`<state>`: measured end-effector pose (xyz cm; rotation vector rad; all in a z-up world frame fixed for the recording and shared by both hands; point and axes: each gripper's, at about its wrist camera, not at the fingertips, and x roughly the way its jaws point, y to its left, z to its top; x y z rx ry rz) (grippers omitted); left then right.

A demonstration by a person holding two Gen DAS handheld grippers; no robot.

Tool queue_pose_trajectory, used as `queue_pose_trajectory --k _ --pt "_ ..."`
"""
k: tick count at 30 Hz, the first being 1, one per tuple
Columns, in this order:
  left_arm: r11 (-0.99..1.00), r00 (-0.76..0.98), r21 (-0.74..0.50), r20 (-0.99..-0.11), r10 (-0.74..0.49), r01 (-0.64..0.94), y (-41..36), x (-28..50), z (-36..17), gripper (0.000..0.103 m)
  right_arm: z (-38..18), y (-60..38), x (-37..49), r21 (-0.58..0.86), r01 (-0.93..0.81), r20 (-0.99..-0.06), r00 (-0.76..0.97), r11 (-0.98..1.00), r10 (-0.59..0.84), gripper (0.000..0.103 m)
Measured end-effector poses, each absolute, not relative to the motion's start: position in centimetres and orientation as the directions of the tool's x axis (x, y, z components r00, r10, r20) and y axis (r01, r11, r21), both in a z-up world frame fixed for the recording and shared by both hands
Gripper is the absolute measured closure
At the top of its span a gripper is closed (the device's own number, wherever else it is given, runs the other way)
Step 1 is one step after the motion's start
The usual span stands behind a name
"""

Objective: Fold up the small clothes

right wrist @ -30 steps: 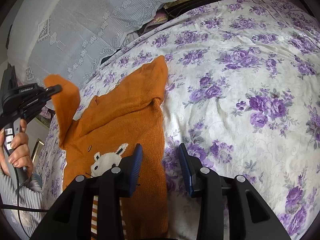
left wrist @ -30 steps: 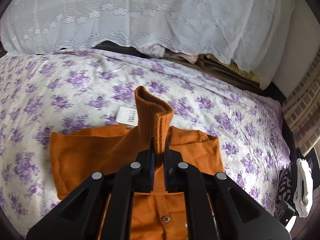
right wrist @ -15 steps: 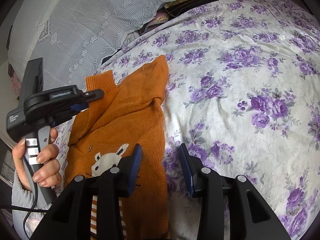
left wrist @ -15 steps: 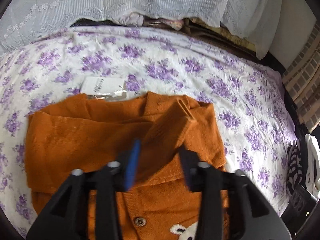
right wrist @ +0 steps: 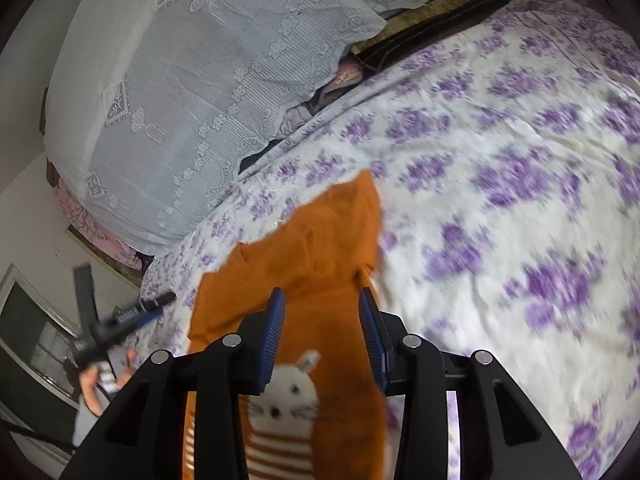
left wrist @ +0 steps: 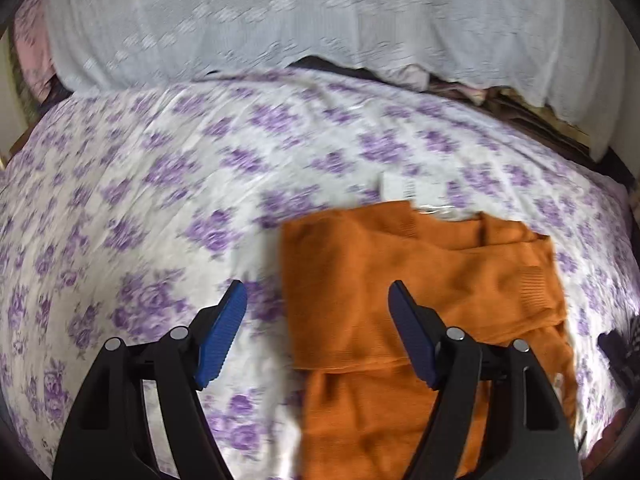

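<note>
An orange knit cardigan [left wrist: 420, 272] lies on the flowered bedsheet [left wrist: 160, 208] with its sleeves folded across the chest. A white paper tag [left wrist: 404, 190] lies at its collar. My left gripper [left wrist: 317, 292] hovers over the cardigan's left edge; its jaws are opening and nothing is between the blue pads [left wrist: 222, 336]. In the right wrist view the cardigan [right wrist: 320, 248] shows a white rabbit patch [right wrist: 288, 392]. My right gripper [right wrist: 320, 300] hangs open just above the cardigan, gripping nothing. The left gripper [right wrist: 160, 304] appears blurred at the left, held by a hand [right wrist: 96, 384].
White lace-covered pillows [left wrist: 320, 20] are piled along the head of the bed. Striped and dark items [left wrist: 624, 344] sit at the bed's right edge. Open sheet [right wrist: 520, 200] stretches to the right of the cardigan. A wall and a frame [right wrist: 36, 320] stand beyond the left side.
My left gripper let go of the sleeve cuff, which now lies folded over the cardigan, then opened and swung left. My right gripper shifted over the rabbit patch, still open.
</note>
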<state>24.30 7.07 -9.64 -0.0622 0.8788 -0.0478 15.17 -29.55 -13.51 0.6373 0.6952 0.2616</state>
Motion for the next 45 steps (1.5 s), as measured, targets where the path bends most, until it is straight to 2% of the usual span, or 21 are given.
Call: queue_pose_trajectory --k 3,8,9,10,12,15,19,21,22,23,26,29,30,32,34,37,39,41,42,44,45 --pt "0.998 0.625 -0.055 -0.78 -0.034 -0.015 8.0 25.1 -10.9 0.032 -13.0 -27.4 19.6 0.565 -0.029 -0.566 0.714 0.824 0.413 0.066" --pt "0.999 0.603 -0.015 -0.798 0.006 -0.03 8.5 26.5 -13.1 0.032 -15.5 -24.3 24.7 0.497 -0.007 -0.671 0.631 0.868 0.389 0.066" --pt "0.999 0.586 -0.001 -0.81 0.022 -0.038 8.6 27.1 -14.0 0.032 -16.1 -23.9 25.2 0.476 0.009 -0.692 0.621 0.879 0.369 0.073" --pt "0.999 0.572 0.008 -0.82 0.033 -0.045 8.6 27.3 -14.6 0.031 -16.7 -23.5 25.7 0.458 0.012 -0.706 0.613 0.889 0.355 0.093" --pt "0.998 0.547 0.011 -0.836 0.042 -0.06 8.9 27.9 -16.2 0.026 -16.6 -23.3 26.0 0.437 -0.001 -0.695 0.635 0.899 0.338 0.098" --pt "0.998 0.568 0.015 -0.821 0.049 -0.065 9.1 27.7 -16.0 0.024 -15.7 -23.7 26.5 0.417 -0.002 -0.68 0.663 0.909 0.314 0.098" --pt "0.997 0.624 -0.032 -0.781 0.015 -0.065 9.4 26.9 -13.9 0.024 -16.9 -23.8 27.7 0.329 -0.002 -0.735 0.628 0.944 0.257 0.098" --pt "0.998 0.647 -0.03 -0.762 0.014 -0.058 9.1 27.1 -12.7 0.024 -16.1 -24.1 27.1 0.306 0.034 -0.728 0.652 0.951 0.212 0.097" --pt "0.998 0.651 -0.027 -0.759 0.014 -0.052 8.9 27.3 -12.5 0.024 -15.1 -24.3 26.6 0.297 0.056 -0.7 0.692 0.953 0.177 0.092" --pt "0.999 0.653 -0.018 -0.757 0.016 -0.045 8.6 27.6 -12.3 0.024 -14.2 -24.3 26.3 0.297 0.049 -0.671 0.721 0.954 0.172 0.092" --pt "0.999 0.643 0.024 -0.765 0.043 -0.038 7.2 29.2 -12.8 0.024 -12.6 -22.8 26.7 0.295 -0.039 -0.649 0.725 0.955 0.23 0.092" --pt "0.996 0.582 0.061 -0.809 0.086 -0.062 6.6 31.0 -15.2 0.023 -14.6 -21.5 28.6 0.245 -0.042 -0.724 0.657 0.969 0.212 0.094" --pt "0.996 0.563 0.055 -0.822 0.087 -0.073 6.7 31.5 -16.2 0.019 -16.1 -21.4 29.3 0.224 -0.02 -0.764 0.616 0.974 0.189 0.098" --pt "0.996 0.565 0.028 -0.822 0.074 -0.09 7.6 31.3 -16.1 0.016 -17.1 -22.1 29.3 0.266 -0.015 -0.749 0.626 0.964 0.216 0.1" --pt "0.996 0.568 -0.005 -0.822 0.047 -0.088 8.2 30.6 -15.2 0.021 -16.0 -22.3 28.4 0.263 0.001 -0.738 0.645 0.965 0.2 0.097" --pt "0.999 0.613 -0.04 -0.79 -0.02 -0.019 8.1 27.8 -13.1 0.022 -13.9 -21.2 25.8 0.241 -0.068 -0.693 0.687 0.968 0.221 0.097" --pt "0.999 0.63 -0.016 -0.776 -0.033 0.033 7.3 25.9 -12.7 0.018 -14.0 -20.3 24.7 0.227 -0.103 -0.705 0.669 0.968 0.236 0.097" --pt "0.998 0.603 0.039 -0.798 -0.003 0.056 6.2 25.6 -14.2 0.015 -16.4 -19.3 24.9 0.214 -0.119 -0.767 0.594 0.969 0.242 0.097" --pt "0.996 0.576 0.071 -0.817 0.027 0.055 5.7 25.7 -15.7 0.013 -17.1 -19.3 24.7 0.211 -0.116 -0.76 0.604 0.97 0.238 0.099" --pt "0.999 0.578 0.05 -0.815 0.028 0.022 5.8 25.4 -16.3 0.013 -16.4 -19.5 23.7 0.213 -0.101 -0.754 0.616 0.972 0.229 0.1" --pt "0.999 0.583 0.044 -0.812 0.018 0.029 5.8 25.2 -15.7 0.016 -15.6 -19.5 23.3 0.221 -0.098 -0.743 0.628 0.97 0.233 0.096"
